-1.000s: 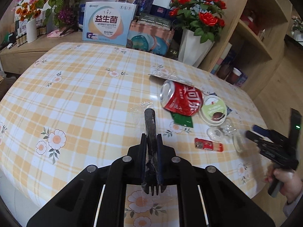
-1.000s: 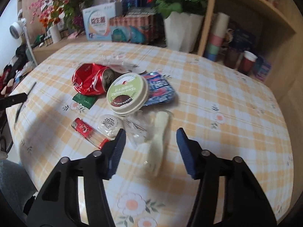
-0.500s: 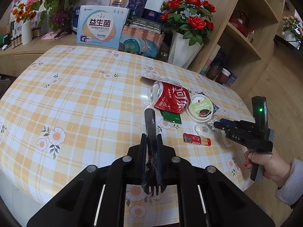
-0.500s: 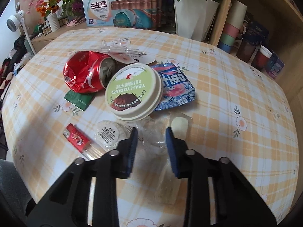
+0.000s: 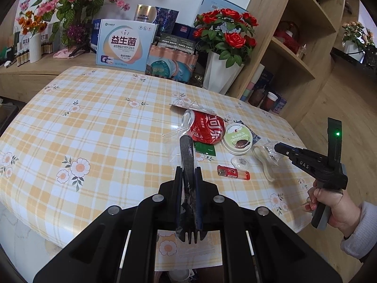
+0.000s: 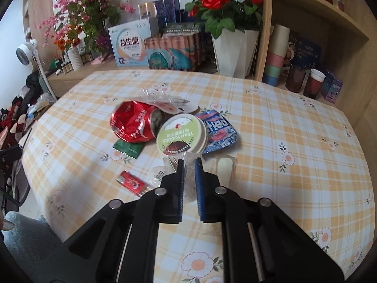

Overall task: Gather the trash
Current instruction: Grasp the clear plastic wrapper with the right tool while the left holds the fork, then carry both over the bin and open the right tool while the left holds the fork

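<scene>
Round bench with yellow plaid cloth (image 5: 99,127): trash clustered at 3 o'clock, broad bare cloth leftward. Left gripper (image 5: 188,176): fingers clamped on black plastic fork (image 5: 187,155). Right gripper (image 6: 188,165): fingers pinching crinkled clear plastic wrapper (image 6: 189,184) beside green-lidded yogurt tub (image 6: 181,136).

Wooden shelving (image 5: 292,54) stands beside the checked table (image 5: 94,122), wood floor (image 5: 348,99) beyond.

On the checked tabletop (image 6: 294,122): one crushed red drink can (image 6: 133,122), one round green-lidded yogurt tub (image 6: 181,136), one blue crinkled snack wrapper (image 6: 220,128). One small red lighter (image 6: 132,182); one black plastic fork (image 5: 187,165).
</scene>
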Demonstrator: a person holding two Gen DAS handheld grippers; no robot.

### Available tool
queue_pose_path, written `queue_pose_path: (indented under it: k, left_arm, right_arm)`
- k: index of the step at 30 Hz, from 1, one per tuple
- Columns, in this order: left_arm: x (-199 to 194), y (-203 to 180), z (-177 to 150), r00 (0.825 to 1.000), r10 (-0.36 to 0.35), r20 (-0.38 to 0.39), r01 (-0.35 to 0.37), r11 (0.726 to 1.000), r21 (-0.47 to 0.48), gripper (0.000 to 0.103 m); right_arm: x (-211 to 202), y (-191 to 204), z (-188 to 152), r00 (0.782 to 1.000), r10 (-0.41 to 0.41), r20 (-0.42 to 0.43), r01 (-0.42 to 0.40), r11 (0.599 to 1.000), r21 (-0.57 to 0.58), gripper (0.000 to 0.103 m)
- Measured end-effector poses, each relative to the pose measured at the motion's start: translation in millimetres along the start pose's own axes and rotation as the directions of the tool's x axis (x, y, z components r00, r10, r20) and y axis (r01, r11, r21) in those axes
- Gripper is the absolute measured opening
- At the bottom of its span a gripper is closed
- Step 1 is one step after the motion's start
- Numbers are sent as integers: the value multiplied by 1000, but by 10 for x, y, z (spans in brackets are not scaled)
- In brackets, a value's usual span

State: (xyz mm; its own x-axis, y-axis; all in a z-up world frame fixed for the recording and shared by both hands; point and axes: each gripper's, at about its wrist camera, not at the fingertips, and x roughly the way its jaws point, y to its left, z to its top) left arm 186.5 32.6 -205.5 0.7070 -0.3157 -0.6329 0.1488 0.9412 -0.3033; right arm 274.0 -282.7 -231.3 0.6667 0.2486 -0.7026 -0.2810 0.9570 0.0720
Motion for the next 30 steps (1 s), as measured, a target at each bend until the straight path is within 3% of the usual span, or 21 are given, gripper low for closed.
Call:
queue_pose_path:
  k: [17, 30]
  left_arm:
    - [-783, -334, -181, 995, -73, 65, 70, 997, 43, 10]
    - [-1348, -442, -491, 990, -93, 103, 89, 995, 44, 10]
  right_arm:
    - [-1331, 437, -470, 977, 88, 193, -97, 994, 39, 13]
    - [-2025, 836, -982, 964, 109, 244, -112, 994, -3, 13]
